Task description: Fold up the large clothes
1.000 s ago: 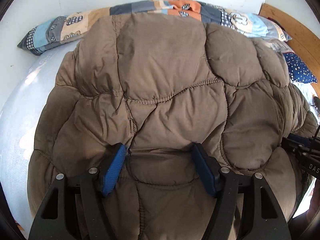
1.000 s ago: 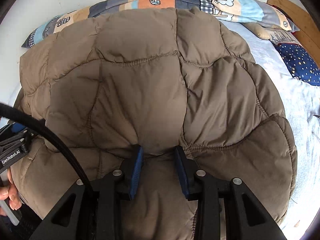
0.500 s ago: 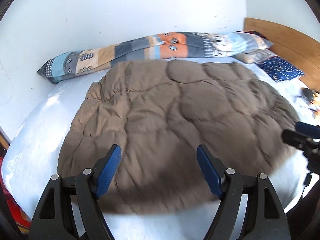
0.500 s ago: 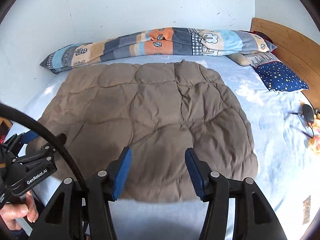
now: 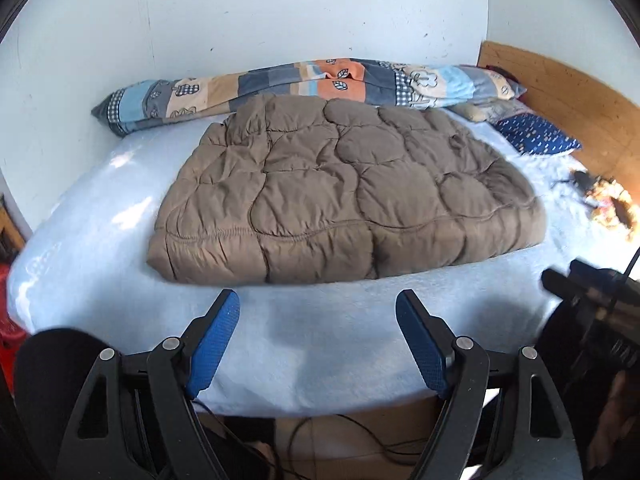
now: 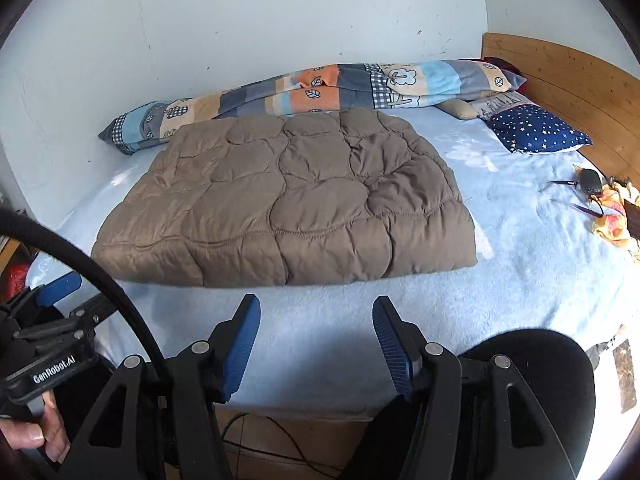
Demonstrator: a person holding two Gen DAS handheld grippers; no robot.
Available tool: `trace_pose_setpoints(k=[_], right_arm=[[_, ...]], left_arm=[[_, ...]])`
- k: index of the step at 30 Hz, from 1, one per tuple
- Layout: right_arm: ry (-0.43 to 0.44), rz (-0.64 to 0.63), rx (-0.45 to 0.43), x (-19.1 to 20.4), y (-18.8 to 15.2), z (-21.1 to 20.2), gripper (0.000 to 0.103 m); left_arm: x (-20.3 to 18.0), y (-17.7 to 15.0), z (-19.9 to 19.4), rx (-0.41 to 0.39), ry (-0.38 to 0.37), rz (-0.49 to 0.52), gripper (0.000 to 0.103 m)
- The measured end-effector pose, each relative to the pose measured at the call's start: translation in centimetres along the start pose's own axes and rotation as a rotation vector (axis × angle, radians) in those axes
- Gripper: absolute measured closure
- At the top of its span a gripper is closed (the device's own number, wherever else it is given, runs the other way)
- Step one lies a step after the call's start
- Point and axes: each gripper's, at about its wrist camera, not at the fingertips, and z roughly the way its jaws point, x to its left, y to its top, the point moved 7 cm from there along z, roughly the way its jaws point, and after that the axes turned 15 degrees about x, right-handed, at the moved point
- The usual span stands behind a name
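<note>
Left wrist view shows the brown quilted coat (image 5: 344, 196) lying as a flat, thick rectangle in the middle of the bed (image 5: 320, 344), on the pale blue sheet. Its far edge almost reaches the patchwork blanket (image 5: 312, 84) by the wall. The near edge looks like a doubled fold, so I judge the main folding is done, or nearly done. Maybe one more fold, or only smoothing, is left; I cannot say which.

The left gripper (image 5: 318, 340) hangs over the bare sheet in front of the coat. Its jaws have just been opening, they stand wide apart and nothing is between them. The right gripper (image 6: 316, 346) is the same: jaws just opened, apart, empty, near the bed edge.

In the right wrist view the other tool carries a white label, "GenRobot.AI" (image 6: 54, 369). No other writing is readable.
</note>
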Motion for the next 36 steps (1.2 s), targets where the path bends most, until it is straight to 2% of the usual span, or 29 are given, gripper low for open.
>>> trace_pose_setpoints(k=[1, 3, 5, 6, 9, 11, 14, 16, 19, 23, 26, 27, 32, 36], right_arm=[[-0.006, -0.02, -0.004, 0.4, -0.6, -0.5, 0.039], [-0.036, -0.055, -0.043, 1.1, -1.0, -1.5, 0.036], [-0.064, -0.071, -0.091, 1.4, -0.8, -2.3, 0.027], [-0.078, -0.071, -0.097, 1.4, -0.7, -2.3, 0.027], [-0.101, -0.05, -0.093, 0.8, 0.1, -1.6, 0.027], [-0.137, -0.031, -0.12, 0.4, 1.1, -1.6, 0.027], [-0.163, -0.046, -0.162, 0.8, 2.4, -1.8, 0.026], [-0.18, -0.064, -0.152, 1.3, 2.7, -1.0, 0.024], [-0.178, -0.074, -0.064, 1.5, 2.5, 1.4, 0.024], [-0.16, -0.033, -0.056, 1.0, 3.0, 1.6, 0.024], [-0.167, -0.043, -0.042, 1.5, 3.0, 1.9, 0.024], [-0.168, -0.054, -0.039, 1.8, 3.0, 1.9, 0.024], [-0.163, -0.081, -0.036, 2.5, 3.5, 1.6, 0.024], [-0.216, -0.107, -0.058, 2.7, 4.2, 1.0, 0.023]], left_arm=[[-0.3, -0.1, -0.7, -0.014, -0.02, 0.007, 0.023], [-0.6, 0.3, -1.7, -0.057, -0.002, 0.029, 0.02], [-1.0, 0.9, -1.9, -0.098, -0.009, 0.029, 0.019], [-1.1, 1.1, -1.7, -0.106, -0.014, 0.029, 0.018], [-1.1, 2.0, -0.4, -0.098, 0.011, 0.044, 0.018], [-0.8, 2.9, 0.4, -0.087, 0.08, 0.051, 0.017], [-0.9, 3.8, 1.1, -0.08, 0.063, 0.065, 0.017], [-0.8, 3.9, 1.2, -0.098, 0.058, 0.065, 0.016], [-0.9, 4.0, 1.6, -0.113, 0.053, 0.06, 0.016], [-0.9, 4.6, 2.0, -0.087, 0.065, 0.055, 0.016], [-1.0, 4.7, 2.9, 0.0, 0.043, 0.092, 0.016], [-0.6, 4.8, 2.9, -0.003, 0.047, 0.076, 0.016], [0.7, 4.8, 3.6, 0.04, 0.128, 0.04, 0.016], [0.7, 4.5, 3.9, 0.057, 0.161, 0.051, 0.016]])
